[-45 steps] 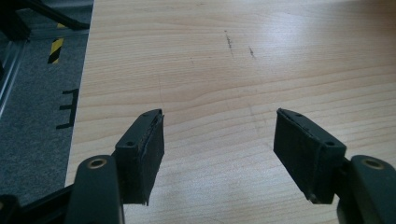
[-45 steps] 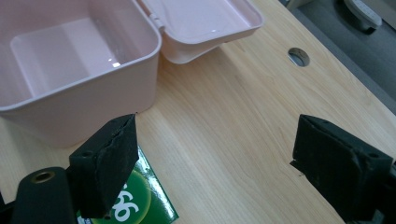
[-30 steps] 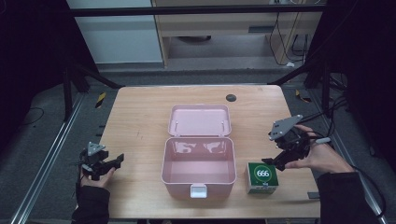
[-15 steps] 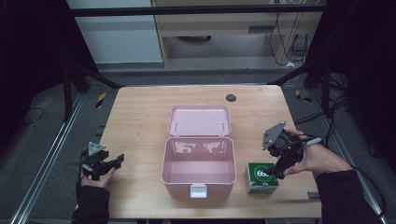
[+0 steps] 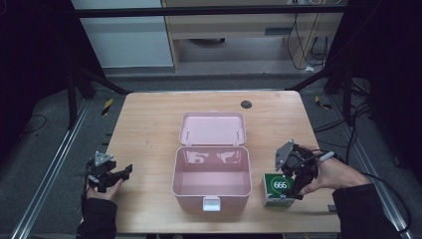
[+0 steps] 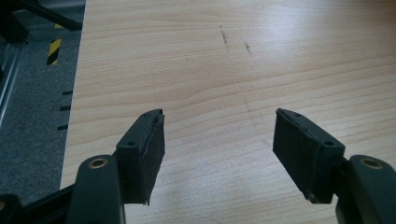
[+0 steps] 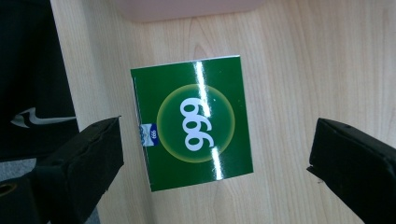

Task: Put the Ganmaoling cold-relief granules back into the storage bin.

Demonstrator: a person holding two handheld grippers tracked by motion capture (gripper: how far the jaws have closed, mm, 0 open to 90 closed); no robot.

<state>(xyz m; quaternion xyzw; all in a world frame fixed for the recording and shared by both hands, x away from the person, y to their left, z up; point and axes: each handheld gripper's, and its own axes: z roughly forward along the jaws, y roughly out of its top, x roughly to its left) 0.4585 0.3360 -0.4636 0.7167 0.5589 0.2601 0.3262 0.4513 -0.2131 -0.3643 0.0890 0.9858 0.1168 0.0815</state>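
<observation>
A pink box point(image 5: 211, 177) stands open mid-table, its lid point(image 5: 213, 128) tipped back behind it and its inside bare. To its right sits a green carton point(image 5: 278, 189) printed 999 point(image 7: 195, 122). My right gripper point(image 5: 296, 185) hovers straight over that carton, pointing down, open, with one jaw on each side of it and clear of its faces point(image 7: 215, 154). My left gripper point(image 5: 123, 173) rests low at the table's left edge, open, with bare wood between its jaws point(image 6: 218, 140).
The wooden table point(image 5: 149, 124) has a small dark round spot point(image 5: 246, 104) near its far edge. Metal frame rails and grey floor surround it. A dark sleeve lies past the table's near edge in the right gripper view.
My right gripper has swung down and leftward from the table's right side until it hangs over the green carton. The left gripper has stayed put.
</observation>
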